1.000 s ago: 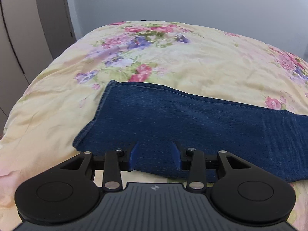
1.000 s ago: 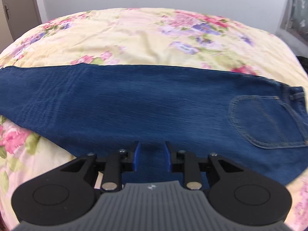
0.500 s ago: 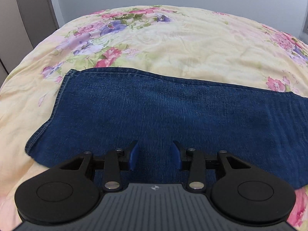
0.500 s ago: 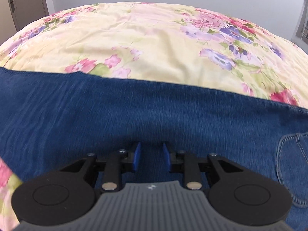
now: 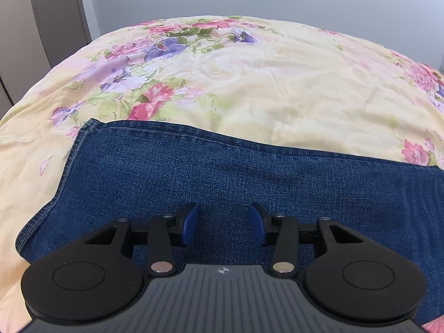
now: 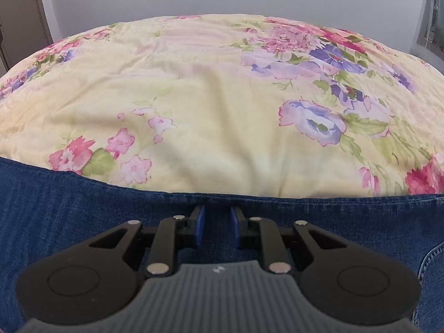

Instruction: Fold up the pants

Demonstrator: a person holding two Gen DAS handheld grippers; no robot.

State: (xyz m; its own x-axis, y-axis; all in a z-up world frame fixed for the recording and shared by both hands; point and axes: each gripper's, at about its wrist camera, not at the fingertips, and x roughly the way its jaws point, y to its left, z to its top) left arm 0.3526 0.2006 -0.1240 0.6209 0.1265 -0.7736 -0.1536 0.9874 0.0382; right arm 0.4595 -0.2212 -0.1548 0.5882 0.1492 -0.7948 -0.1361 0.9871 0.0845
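Pants (image 5: 222, 172) lie flat across the flowered bedspread (image 5: 277, 88). My left claw (image 5: 224, 223) hovers over the leg near its hem, fingers wide apart. My right claw (image 6: 217, 223) sits over the denim's far edge, fingers narrow, gripping nothing.

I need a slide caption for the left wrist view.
Open left tongs hover over dark blue denim pants spread on a yellow floral bedspread.

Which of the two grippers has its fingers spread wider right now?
The left gripper: its blue fingers stand well apart over the jeans near the hem. The right gripper shows only a narrow gap, near the far edge.
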